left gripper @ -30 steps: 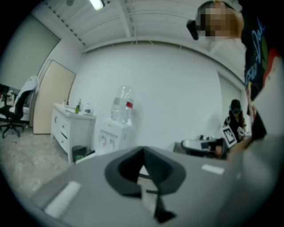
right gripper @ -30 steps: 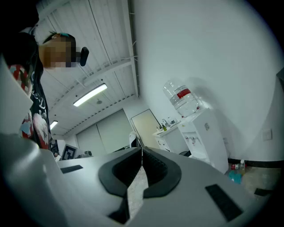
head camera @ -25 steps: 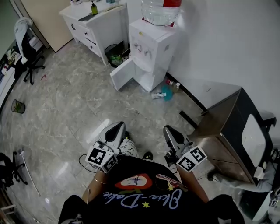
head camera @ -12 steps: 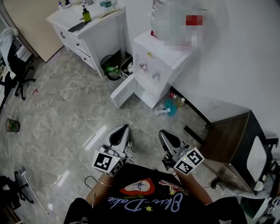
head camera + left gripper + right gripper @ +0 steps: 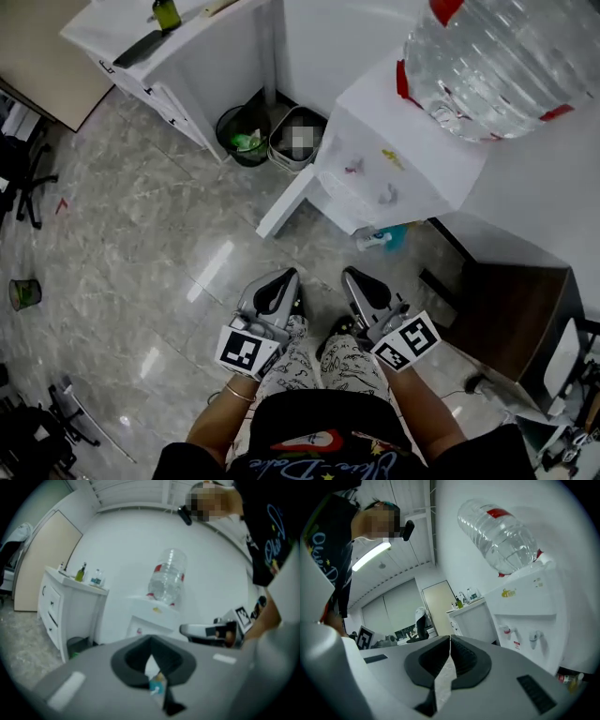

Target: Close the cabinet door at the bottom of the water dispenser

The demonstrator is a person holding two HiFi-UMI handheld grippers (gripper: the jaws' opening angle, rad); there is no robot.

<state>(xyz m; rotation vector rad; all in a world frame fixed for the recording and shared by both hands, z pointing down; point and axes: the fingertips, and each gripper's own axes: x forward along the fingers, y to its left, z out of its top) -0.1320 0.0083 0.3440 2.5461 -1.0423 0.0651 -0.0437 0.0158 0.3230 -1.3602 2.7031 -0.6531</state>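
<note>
A white water dispenser (image 5: 394,159) stands against the wall with a clear bottle (image 5: 497,66) on top. Its bottom cabinet door (image 5: 286,202) hangs open, swung out to the left over the floor. My left gripper (image 5: 277,292) and right gripper (image 5: 360,287) are held low in front of the person's legs, short of the door, both shut with nothing between the jaws. The left gripper view shows the dispenser (image 5: 152,618) ahead and the right gripper (image 5: 211,631) beside it. In the right gripper view the dispenser's taps (image 5: 520,637) are close on the right.
A white sideboard (image 5: 187,56) stands left of the dispenser, with two waste bins (image 5: 246,139) between them. Bottles (image 5: 380,239) lie on the floor by the dispenser's right side. A dark cabinet (image 5: 511,319) stands at the right. Office chairs are at the far left.
The person has walked toward the dispenser, which is now much nearer and larger. Both grippers came along, still shut and held side by side.
</note>
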